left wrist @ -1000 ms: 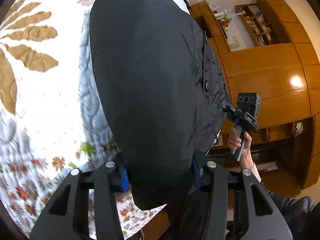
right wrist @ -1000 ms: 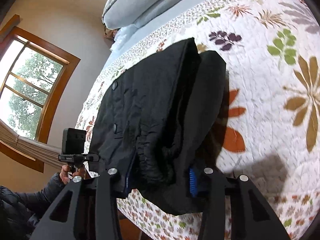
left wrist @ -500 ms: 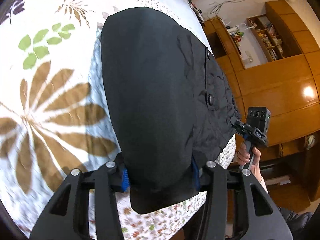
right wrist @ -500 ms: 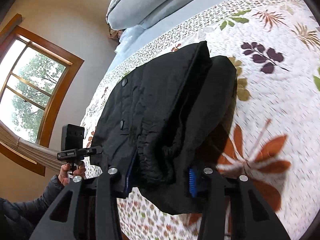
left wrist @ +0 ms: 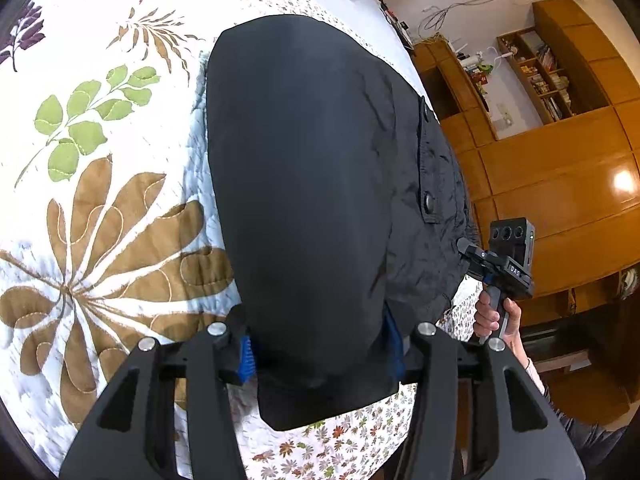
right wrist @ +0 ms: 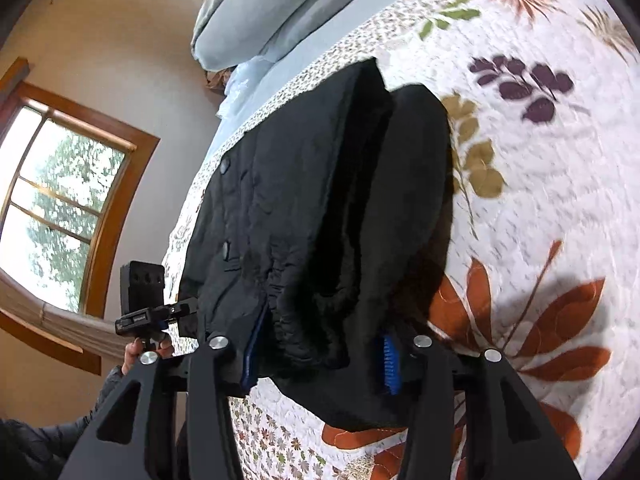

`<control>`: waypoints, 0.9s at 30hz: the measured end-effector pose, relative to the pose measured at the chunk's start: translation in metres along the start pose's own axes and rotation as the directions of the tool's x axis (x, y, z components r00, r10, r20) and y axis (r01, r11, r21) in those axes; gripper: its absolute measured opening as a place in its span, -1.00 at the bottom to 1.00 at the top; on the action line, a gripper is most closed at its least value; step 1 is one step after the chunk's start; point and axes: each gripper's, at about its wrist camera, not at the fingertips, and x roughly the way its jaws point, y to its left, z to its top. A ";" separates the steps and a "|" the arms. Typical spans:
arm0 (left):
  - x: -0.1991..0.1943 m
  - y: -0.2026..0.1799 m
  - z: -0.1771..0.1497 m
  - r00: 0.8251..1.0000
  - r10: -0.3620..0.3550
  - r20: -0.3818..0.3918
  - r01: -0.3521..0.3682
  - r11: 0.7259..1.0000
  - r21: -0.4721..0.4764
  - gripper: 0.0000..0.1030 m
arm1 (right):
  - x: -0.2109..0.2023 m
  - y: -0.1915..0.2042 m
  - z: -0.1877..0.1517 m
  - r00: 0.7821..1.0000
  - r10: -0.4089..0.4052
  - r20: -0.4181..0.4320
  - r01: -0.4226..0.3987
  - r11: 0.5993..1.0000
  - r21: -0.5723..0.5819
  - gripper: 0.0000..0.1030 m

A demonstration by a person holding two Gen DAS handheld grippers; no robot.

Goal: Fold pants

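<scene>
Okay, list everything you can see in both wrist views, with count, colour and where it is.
Pants: one pair, black, folded on the quilt, near edge between both hand-held grippers.
Quilt: one, white with leaf prints, covering the bed.
Pillows: grey, count unclear, at the head of the bed.
Window: one, wood-framed, on the wall beside the bed.
Cabinets: orange-brown wood, with open shelves, along the wall.
Left hand-held gripper: one, black with blue pads, jaws opening around the pants.
Right hand-held gripper: one, black with blue pads, jaws opening around the pants.
Hands: two, on the handles.
</scene>
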 end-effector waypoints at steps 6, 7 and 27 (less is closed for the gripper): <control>0.004 -0.009 0.006 1.000 0.022 0.004 -0.022 1.000 0.000 0.03 | 0.000 0.001 -0.006 1.000 -0.002 0.016 0.002 1.000 0.013 -0.05; 0.004 -0.008 0.006 1.000 0.023 0.004 -0.022 1.000 -0.004 0.06 | 0.002 0.001 -0.004 1.000 -0.005 0.013 0.005 1.000 0.015 -0.05; -0.052 -0.054 -0.008 0.900 0.369 0.231 -0.379 0.925 -0.003 0.74 | -0.073 0.043 -0.031 0.953 -0.207 0.221 0.213 0.977 0.000 0.56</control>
